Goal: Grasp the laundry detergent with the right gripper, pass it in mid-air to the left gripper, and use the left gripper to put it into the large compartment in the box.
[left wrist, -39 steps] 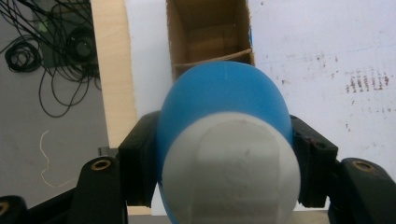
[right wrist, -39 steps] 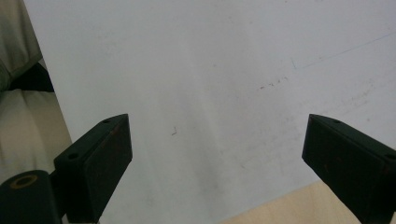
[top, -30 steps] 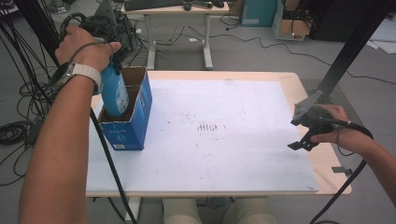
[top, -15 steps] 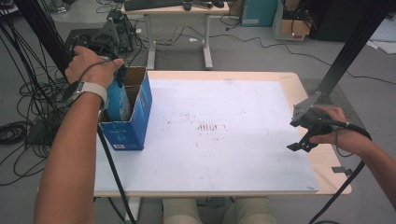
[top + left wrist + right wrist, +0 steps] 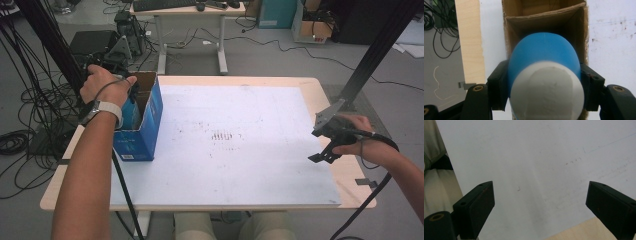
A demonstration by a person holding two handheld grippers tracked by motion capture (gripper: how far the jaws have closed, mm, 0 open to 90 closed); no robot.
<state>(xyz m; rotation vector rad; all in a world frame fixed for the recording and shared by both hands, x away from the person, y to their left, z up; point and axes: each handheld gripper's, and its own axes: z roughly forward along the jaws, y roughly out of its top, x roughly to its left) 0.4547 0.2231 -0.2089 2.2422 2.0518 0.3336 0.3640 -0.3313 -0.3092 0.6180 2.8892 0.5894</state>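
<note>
- The blue box (image 5: pixel 139 131) carries a small patch of pale print low on the side that faces the person, too small and blurred to read.
- The blue bottle (image 5: pixel 544 57) with its white cap shows no legible lettering.
- The dark specks on the white board (image 5: pixel 225 150) are smudges, not writing.
- No other text, brand, number or sign is legible.

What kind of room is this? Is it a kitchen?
Not a kitchen; it looks like a lab or workshop. Bundles of black cables lie on the grey floor, a keyboard sits on a desk behind, and electronic boxes stand beside the white-topped table.
</note>
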